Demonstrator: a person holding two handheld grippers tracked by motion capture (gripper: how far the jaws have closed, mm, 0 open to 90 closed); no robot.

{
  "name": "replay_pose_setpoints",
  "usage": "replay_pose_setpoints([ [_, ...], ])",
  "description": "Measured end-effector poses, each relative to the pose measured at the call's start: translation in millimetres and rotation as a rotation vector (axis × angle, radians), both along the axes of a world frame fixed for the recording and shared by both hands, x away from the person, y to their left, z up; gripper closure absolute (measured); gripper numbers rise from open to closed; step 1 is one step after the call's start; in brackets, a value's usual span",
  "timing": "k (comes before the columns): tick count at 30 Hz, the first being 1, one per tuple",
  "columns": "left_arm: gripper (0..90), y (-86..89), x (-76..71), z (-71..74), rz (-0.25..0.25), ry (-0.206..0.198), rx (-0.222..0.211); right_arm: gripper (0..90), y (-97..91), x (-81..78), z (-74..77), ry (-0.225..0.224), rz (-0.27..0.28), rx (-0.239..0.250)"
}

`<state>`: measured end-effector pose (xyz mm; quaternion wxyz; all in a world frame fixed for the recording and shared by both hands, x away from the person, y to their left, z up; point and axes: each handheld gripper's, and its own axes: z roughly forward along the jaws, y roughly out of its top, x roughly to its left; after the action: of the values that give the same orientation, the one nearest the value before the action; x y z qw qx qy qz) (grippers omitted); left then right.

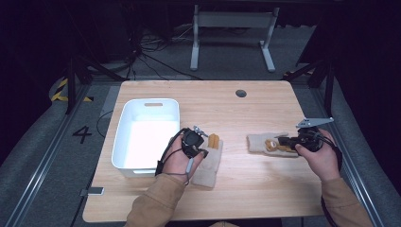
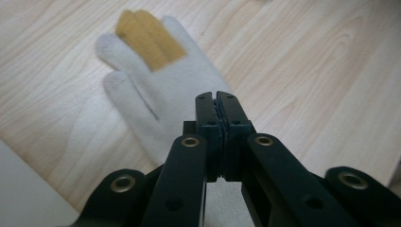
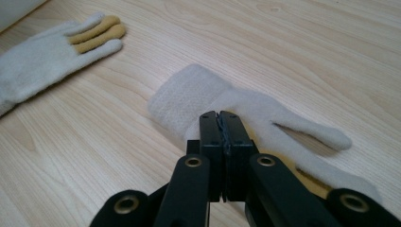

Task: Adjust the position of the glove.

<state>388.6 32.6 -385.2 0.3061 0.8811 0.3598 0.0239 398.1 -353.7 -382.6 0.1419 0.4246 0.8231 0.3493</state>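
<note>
Two cream knit gloves with mustard fingers lie flat on the wooden table [image 1: 246,184]. The left glove [image 1: 210,163] [image 2: 175,90] points its fingers away from me, and my left gripper [image 1: 202,150] [image 2: 217,97] hovers shut over its palm with nothing between the jaws. The right glove [image 1: 260,142] [image 3: 198,94] lies sideways, cuff toward the table's middle. My right gripper [image 1: 281,141] [image 3: 220,116] is shut just above its palm, jaws pressed together. The left glove [image 3: 42,52] also appears far off in the right gripper view.
A white empty bin [image 1: 146,135] [image 2: 23,189] stands on the table's left part, close to my left hand. A round cable hole [image 1: 241,93] sits near the far edge. Cables and a desk frame [image 1: 231,28] lie on the floor beyond.
</note>
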Motion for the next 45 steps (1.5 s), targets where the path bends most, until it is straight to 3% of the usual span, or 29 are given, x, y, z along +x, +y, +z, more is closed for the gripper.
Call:
replay_pose_setpoints([
  [7, 89.4, -8.0, 4.0, -2.8, -0.007, 0.000, 0.011, 89.3, -0.5, -1.0, -0.7, 0.001, 0.007, -0.002],
  [11, 89.6, -10.7, 12.2, -1.5, 0.018, -0.003, 0.018, 89.1, -3.2, -4.8, -3.5, 0.010, 0.000, -0.004],
  [18, 90.0, -19.7, 22.3, -8.1, -0.004, -0.020, 0.017, 88.9, -6.3, -10.6, -0.2, -0.001, -0.010, -0.004],
  [20, 89.6, -22.5, 28.1, -13.0, 0.027, -0.041, 0.020, 88.8, -7.0, -11.3, -2.4, 0.003, -0.008, -0.006],
  [31, 87.1, -34.4, 46.0, -33.3, 0.143, -0.043, 0.066, 88.7, -6.5, -14.4, -3.8, 0.005, 0.000, -0.014],
  [38, 89.8, -31.7, 51.7, -42.2, 0.165, -0.029, 0.120, 88.8, -5.5, -14.2, -4.5, 0.009, 0.003, -0.017],
  [45, 89.5, -33.2, 55.5, -47.2, 0.165, -0.010, 0.117, 88.6, -3.4, -13.8, -5.4, 0.010, 0.009, -0.022],
])
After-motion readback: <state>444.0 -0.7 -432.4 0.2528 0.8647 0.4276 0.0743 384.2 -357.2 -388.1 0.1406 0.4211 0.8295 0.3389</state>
